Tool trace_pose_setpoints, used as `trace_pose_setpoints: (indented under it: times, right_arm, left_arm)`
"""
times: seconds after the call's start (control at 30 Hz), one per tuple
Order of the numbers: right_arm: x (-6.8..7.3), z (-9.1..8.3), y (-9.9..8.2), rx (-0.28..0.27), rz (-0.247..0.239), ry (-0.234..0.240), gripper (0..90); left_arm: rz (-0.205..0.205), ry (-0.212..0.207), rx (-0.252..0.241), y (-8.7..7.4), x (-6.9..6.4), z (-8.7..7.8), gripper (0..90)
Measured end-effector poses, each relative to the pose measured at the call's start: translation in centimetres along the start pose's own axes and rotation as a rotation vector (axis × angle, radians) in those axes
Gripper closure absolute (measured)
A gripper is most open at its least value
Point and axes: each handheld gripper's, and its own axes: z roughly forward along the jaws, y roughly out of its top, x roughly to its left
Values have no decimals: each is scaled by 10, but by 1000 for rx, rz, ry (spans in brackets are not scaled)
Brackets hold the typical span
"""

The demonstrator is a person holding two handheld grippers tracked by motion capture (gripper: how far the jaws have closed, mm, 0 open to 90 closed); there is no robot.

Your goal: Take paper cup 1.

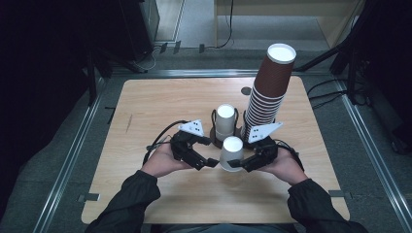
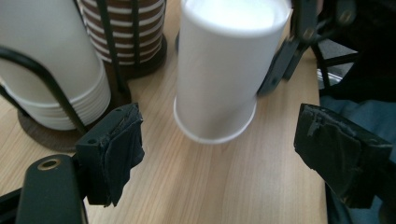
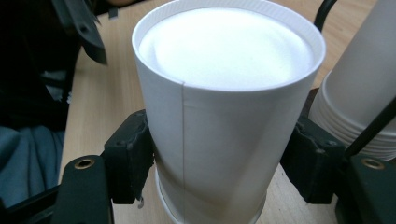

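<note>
A single white paper cup (image 1: pixel 232 151) stands upside down on the wooden table (image 1: pixel 160 107), just in front of the two cup stacks. My right gripper (image 1: pixel 234 165) is shut on it: in the right gripper view both pads (image 3: pixel 133 156) press on the sides of the white cup (image 3: pixel 224 107). My left gripper (image 1: pixel 210 162) sits just left of the cup, open. In the left gripper view its jaws stand wide apart, and the cup (image 2: pixel 219 70) lies ahead of the left gripper (image 2: pixel 224 154) without touching it.
A stack of white cups (image 1: pixel 225 121) sits in a black wire holder behind the single cup. To its right rises a tall leaning stack of brown ribbed cups (image 1: pixel 267 92). Both stacks stand close to the grippers. Metal rails frame the table.
</note>
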Motion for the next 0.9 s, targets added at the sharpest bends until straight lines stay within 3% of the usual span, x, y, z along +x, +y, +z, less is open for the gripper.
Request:
trace_pose_setpoints:
  times: [0.2,0.6,0.9]
  right_arm:
    - [-2,-7,-3,-81,27,14,320]
    - [1,-2,-3,-210,44,73,322]
    - [5,4,-2,-241,37,105,322]
  left_arm:
    - [-35,-11,-1,-11,1,7,134]
    - [-44,-43,-11,-19,1,29,102]
    - [-54,-59,-35,-19,-1,36,132]
